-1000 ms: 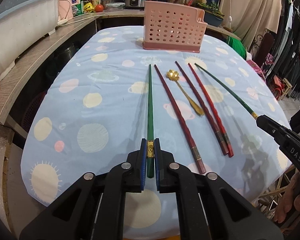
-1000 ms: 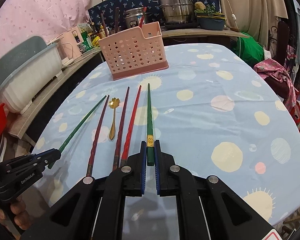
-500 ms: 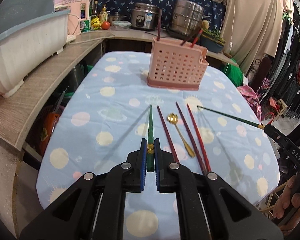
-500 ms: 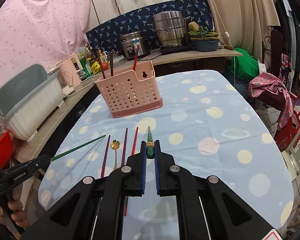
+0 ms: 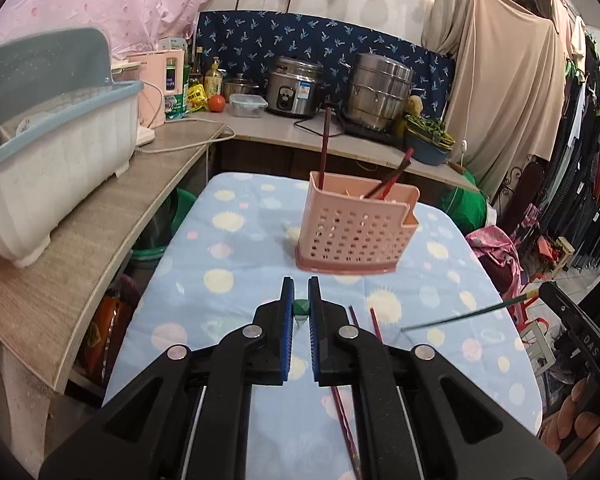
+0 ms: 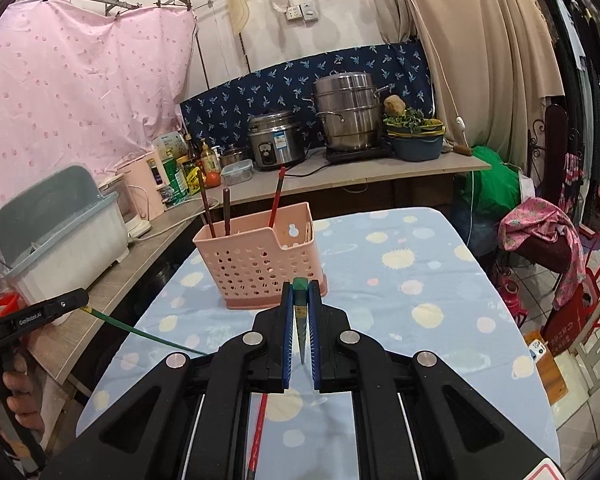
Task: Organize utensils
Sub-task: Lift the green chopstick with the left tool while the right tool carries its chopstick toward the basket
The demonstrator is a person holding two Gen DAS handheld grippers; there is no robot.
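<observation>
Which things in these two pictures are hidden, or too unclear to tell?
- Left wrist view: the left gripper hides most of its green chopstick; only the end shows.
- Left wrist view: the gripper covers the red chopsticks lower down the table.
- Both views: the pink basket walls hide its contents, so no count.

- Two green chopsticks: one green chopstick [image 5: 301, 307] at 6 o'clock in the left wrist view, the other green chopstick [image 6: 301, 322] at 6 o'clock in the right wrist view.
- Three red chopsticks [image 6: 276, 197] standing in the holder.
- One pink holder [image 6: 256, 266] at 12 o'clock of the grippers.
- Two red chopsticks [image 5: 376, 323] lying at 5 o'clock.
- Two steel pots [image 6: 348, 110] at 12 o'clock.
</observation>
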